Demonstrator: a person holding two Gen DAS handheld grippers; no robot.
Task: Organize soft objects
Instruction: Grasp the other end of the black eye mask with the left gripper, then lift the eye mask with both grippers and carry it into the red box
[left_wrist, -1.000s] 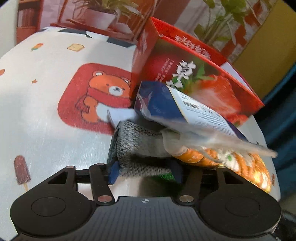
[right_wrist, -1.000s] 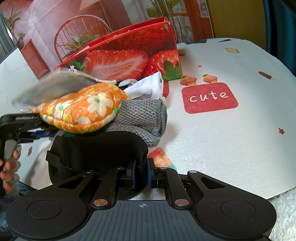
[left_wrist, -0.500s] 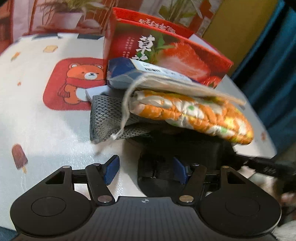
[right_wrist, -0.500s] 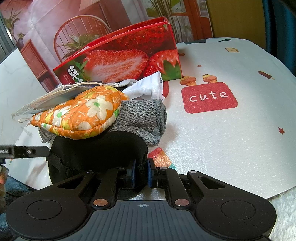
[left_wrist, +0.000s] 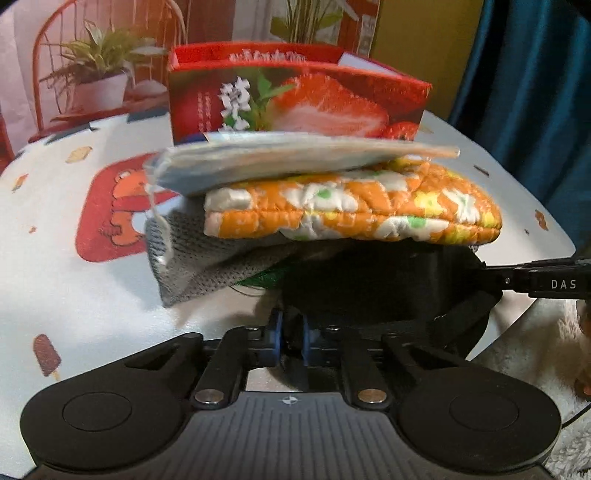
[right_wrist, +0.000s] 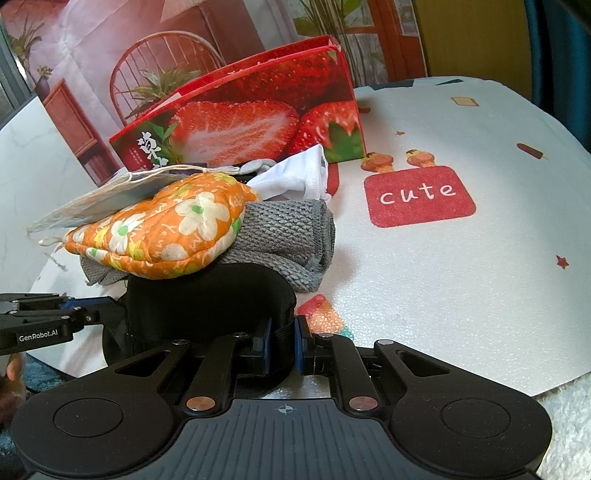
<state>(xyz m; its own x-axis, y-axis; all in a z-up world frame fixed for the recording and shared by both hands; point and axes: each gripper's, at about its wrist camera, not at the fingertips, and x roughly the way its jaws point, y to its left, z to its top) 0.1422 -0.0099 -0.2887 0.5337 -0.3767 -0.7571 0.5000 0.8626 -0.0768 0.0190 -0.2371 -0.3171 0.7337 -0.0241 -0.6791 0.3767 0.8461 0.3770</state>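
1. Left hand-held gripper (left_wrist: 291, 341) has just closed, clamped on the black pouch (left_wrist: 384, 291) strap.
2. Right hand-held gripper (right_wrist: 282, 345) is likewise clamped on it.
3. Pouch lies directly ahead of both, crosswise on the worktop (right_wrist: 461, 266), under the stacked orange floral pad (right_wrist: 162, 229).

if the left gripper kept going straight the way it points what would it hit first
Its path is not free: the left gripper is already shut on the black pouch, so it would push into that first. Beyond it, probably the grey knit cloth under the orange floral pad; depth is unclear.
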